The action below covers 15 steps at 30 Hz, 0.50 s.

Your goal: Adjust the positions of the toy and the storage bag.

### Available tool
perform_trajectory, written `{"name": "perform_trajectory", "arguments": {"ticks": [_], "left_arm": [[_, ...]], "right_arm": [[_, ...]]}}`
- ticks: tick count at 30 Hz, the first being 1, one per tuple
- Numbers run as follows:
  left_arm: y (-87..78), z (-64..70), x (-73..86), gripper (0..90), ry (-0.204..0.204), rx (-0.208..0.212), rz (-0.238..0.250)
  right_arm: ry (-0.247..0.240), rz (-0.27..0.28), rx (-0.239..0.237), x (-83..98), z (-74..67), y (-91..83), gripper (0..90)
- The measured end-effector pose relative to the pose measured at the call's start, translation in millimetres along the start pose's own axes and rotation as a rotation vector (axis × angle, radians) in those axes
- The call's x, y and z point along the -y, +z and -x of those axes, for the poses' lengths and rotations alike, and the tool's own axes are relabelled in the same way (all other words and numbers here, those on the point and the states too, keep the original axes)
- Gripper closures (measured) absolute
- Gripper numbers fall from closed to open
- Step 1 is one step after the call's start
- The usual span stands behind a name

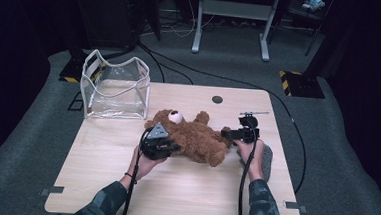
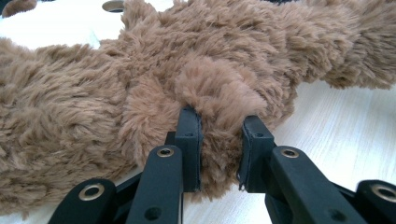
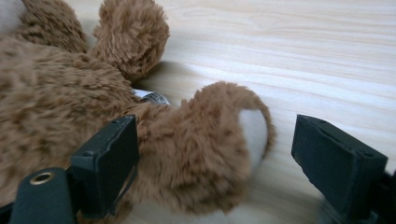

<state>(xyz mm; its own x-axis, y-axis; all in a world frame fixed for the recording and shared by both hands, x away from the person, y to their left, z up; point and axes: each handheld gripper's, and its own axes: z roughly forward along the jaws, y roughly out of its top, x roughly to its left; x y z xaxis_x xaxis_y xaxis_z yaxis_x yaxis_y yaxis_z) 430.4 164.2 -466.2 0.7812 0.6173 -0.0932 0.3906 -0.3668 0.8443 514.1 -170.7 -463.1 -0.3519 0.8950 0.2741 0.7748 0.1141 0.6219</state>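
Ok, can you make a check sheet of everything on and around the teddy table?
Surface: light wooden table, round hole near the far edge.
Job's things: brown teddy bear lying mid-table; clear plastic bag standing open at the far left corner.
Clutter: nothing seen.
Grippers: left gripper shut on a tuft of the bear's fur; right gripper open, jaws either side of a bear paw, right jaw clear of it.
Cables: one black cable trails from each gripper; more run across the floor.
Surroundings: grey carpet, grey metal stand legs beyond the table.
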Motion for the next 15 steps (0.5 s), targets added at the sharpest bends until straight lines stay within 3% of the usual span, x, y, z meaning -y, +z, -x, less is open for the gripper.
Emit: {"name": "perform_trajectory", "arguments": {"ticks": [4, 12, 15], "left_arm": [[0.7, -0.4, 0.1, 73.4, 0.006, -0.001, -0.002], [0.9, 0.0, -0.2, 74.3, 0.010, -0.003, -0.003], [0.1, 0.7, -0.9, 75.2, 0.009, -0.007, -0.002]], "right_arm": [[-0.003, -0.045, -0.005, -2.3, -1.5, 10.9, 23.7], [-0.038, -0.077, -0.041, -0.6, -3.9, 19.1, 66.7], [-0.040, -0.081, -0.051, 0.2, -6.2, 19.1, 75.9]]}}
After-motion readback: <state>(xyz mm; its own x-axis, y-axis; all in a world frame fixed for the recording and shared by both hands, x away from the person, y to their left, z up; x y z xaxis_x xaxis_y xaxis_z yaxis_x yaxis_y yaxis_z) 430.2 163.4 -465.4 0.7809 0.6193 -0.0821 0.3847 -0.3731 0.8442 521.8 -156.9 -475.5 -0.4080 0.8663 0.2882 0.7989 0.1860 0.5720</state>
